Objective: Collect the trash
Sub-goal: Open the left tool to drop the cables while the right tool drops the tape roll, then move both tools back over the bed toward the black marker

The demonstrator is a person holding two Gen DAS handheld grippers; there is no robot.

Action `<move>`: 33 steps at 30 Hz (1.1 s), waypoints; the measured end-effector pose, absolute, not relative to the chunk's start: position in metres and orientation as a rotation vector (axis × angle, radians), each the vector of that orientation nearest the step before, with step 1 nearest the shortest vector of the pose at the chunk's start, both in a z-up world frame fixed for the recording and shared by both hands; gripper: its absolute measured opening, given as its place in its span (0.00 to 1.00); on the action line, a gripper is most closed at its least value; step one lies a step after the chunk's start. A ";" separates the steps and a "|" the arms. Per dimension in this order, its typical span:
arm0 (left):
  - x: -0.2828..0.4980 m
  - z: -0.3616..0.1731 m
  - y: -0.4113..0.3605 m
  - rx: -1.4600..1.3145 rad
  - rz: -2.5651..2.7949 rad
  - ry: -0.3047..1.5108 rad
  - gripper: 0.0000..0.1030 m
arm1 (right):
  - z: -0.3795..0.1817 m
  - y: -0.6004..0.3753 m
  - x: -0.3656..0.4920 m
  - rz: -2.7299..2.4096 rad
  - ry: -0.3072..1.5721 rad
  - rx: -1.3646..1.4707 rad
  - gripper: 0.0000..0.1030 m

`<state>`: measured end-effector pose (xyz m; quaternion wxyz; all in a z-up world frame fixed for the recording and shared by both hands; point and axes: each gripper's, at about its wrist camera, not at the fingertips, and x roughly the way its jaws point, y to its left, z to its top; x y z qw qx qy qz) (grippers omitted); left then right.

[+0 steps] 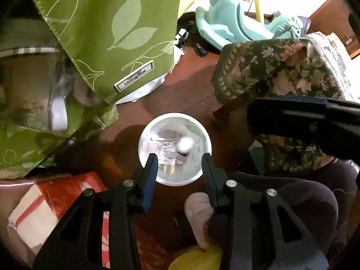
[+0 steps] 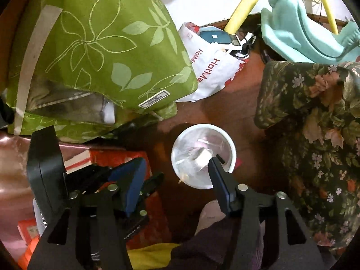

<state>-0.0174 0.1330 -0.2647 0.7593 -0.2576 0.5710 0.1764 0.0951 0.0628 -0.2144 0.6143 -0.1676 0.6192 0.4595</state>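
Observation:
A white round bin [image 1: 146, 135] stands on the brown floor, seen from above, holding wrappers and scraps. A crumpled white ball of trash [image 1: 185, 145] is in mid-air or lying inside it. My left gripper [image 1: 179, 160] is open and empty, right above the bin's near rim. In the right wrist view the same bin [image 2: 231, 148] shows with a white scrap [image 2: 202, 157] inside. My right gripper [image 2: 177, 165] is open and empty above the bin. The left gripper's body [image 2: 126, 180] sits just left of it.
A green leaf-print fabric bag [image 1: 108, 33] hangs at the left. A floral cushion [image 1: 276, 72] lies on the right. A red and white box [image 1: 56, 200] lies at lower left, a white plastic bag [image 2: 211, 72] and a teal plastic toy [image 1: 236, 22] farther back. A person's foot [image 1: 198, 211] is below the bin.

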 end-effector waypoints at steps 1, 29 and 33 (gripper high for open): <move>-0.018 -0.264 0.132 -0.569 0.380 1.242 0.38 | -0.213 0.061 0.096 1.056 1.424 -0.381 0.52; 0.048 -0.121 0.041 -0.329 0.258 1.022 0.38 | -0.083 -0.094 0.153 0.859 1.009 -0.249 0.52; 0.078 -0.101 0.021 -0.295 0.226 0.985 0.38 | -0.070 -0.137 0.180 0.781 0.956 -0.225 0.52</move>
